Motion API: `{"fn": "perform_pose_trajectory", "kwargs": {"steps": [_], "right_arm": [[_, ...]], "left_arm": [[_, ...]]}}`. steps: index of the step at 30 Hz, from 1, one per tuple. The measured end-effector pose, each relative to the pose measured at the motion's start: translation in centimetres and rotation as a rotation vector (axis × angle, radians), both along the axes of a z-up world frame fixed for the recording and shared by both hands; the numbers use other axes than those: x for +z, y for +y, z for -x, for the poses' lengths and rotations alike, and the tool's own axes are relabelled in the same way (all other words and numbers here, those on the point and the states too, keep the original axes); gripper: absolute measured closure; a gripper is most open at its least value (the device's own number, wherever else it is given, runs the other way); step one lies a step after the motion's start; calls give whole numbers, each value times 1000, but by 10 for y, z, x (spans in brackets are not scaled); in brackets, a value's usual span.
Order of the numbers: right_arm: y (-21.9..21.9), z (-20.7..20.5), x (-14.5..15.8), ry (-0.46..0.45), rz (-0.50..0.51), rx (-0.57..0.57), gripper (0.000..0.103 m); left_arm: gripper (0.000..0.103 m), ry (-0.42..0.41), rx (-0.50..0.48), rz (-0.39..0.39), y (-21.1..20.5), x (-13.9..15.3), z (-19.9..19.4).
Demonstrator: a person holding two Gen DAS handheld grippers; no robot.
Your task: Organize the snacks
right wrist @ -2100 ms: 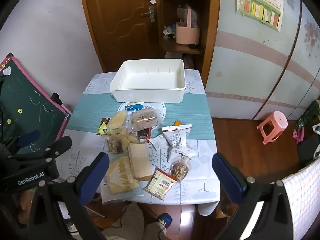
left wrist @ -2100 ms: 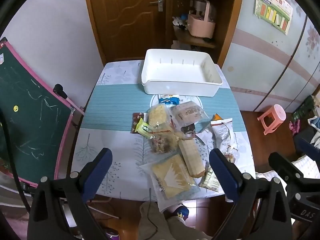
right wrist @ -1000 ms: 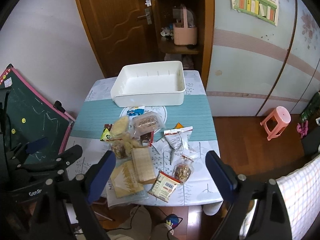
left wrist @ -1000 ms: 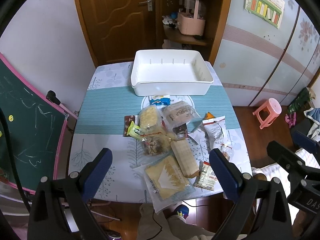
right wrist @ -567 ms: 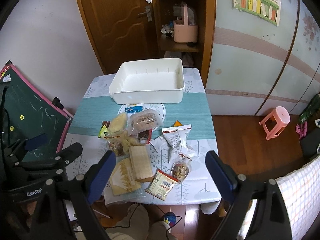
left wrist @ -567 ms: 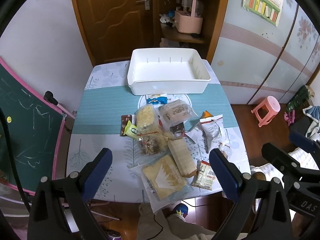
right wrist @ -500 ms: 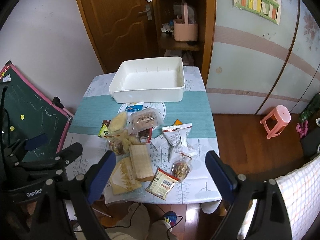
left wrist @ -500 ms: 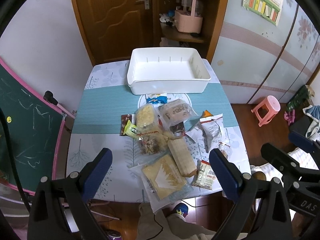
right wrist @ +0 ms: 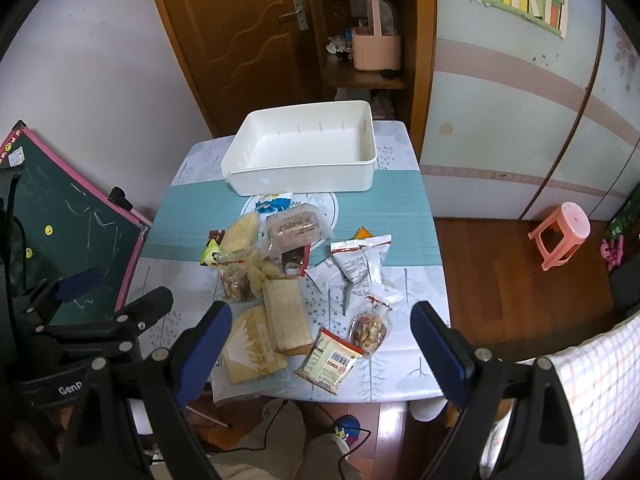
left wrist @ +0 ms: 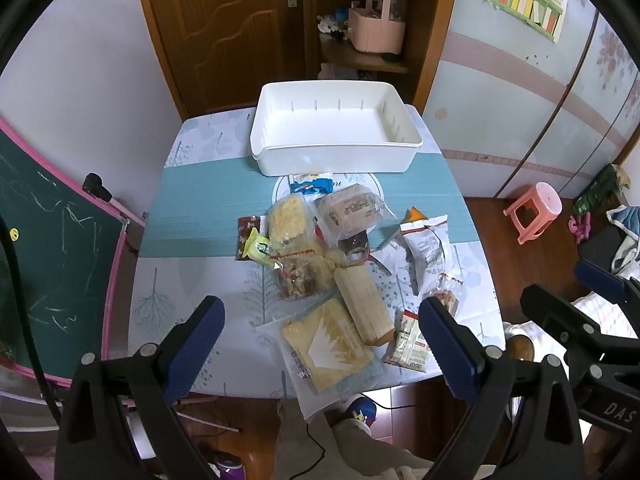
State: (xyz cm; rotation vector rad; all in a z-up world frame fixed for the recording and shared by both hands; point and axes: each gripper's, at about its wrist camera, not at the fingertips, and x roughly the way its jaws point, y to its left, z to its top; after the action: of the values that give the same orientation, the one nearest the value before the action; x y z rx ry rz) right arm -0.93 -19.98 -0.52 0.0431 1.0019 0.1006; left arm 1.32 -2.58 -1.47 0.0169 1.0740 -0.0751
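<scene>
An empty white bin [left wrist: 334, 160] [right wrist: 304, 182] stands at the far end of the small table. Several snack packets lie in a heap in front of it: a yellow cracker bag [left wrist: 326, 346] [right wrist: 254, 344], a long tan biscuit pack [left wrist: 362, 306] [right wrist: 288, 316], a brown bread pack [left wrist: 352, 212] [right wrist: 296, 226], a white pouch [left wrist: 426, 244] [right wrist: 360, 262] and a nut bag [right wrist: 370, 328]. My left gripper [left wrist: 320, 316] and my right gripper [right wrist: 322, 320] both hover high above the table's near edge, open, with nothing between their fingers.
A green chalkboard [left wrist: 48, 248] with a pink frame leans at the table's left. A pink stool [right wrist: 562, 236] stands on the wooden floor to the right. A brown door [left wrist: 224, 28] and a shelf with a pink basket [left wrist: 376, 32] are behind the table. The person's legs [right wrist: 280, 448] show below.
Both views have drifted slightly over the last second; the table and snacks sit a little lower and nearer centre. No packet has moved and both grippers stay open.
</scene>
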Motion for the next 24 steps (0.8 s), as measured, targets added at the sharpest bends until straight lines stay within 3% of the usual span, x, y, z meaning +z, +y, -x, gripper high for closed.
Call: {"fn": "perform_pose_trajectory", "kwargs": {"steps": [13, 24], "right_arm": [[-9, -9, -21, 37, -2, -17, 15], [-29, -32, -75, 103, 31, -32, 20]], "left_arm": [[6, 96, 12, 41, 10, -31, -9], [6, 182, 54, 50, 44, -105, -11]]}}
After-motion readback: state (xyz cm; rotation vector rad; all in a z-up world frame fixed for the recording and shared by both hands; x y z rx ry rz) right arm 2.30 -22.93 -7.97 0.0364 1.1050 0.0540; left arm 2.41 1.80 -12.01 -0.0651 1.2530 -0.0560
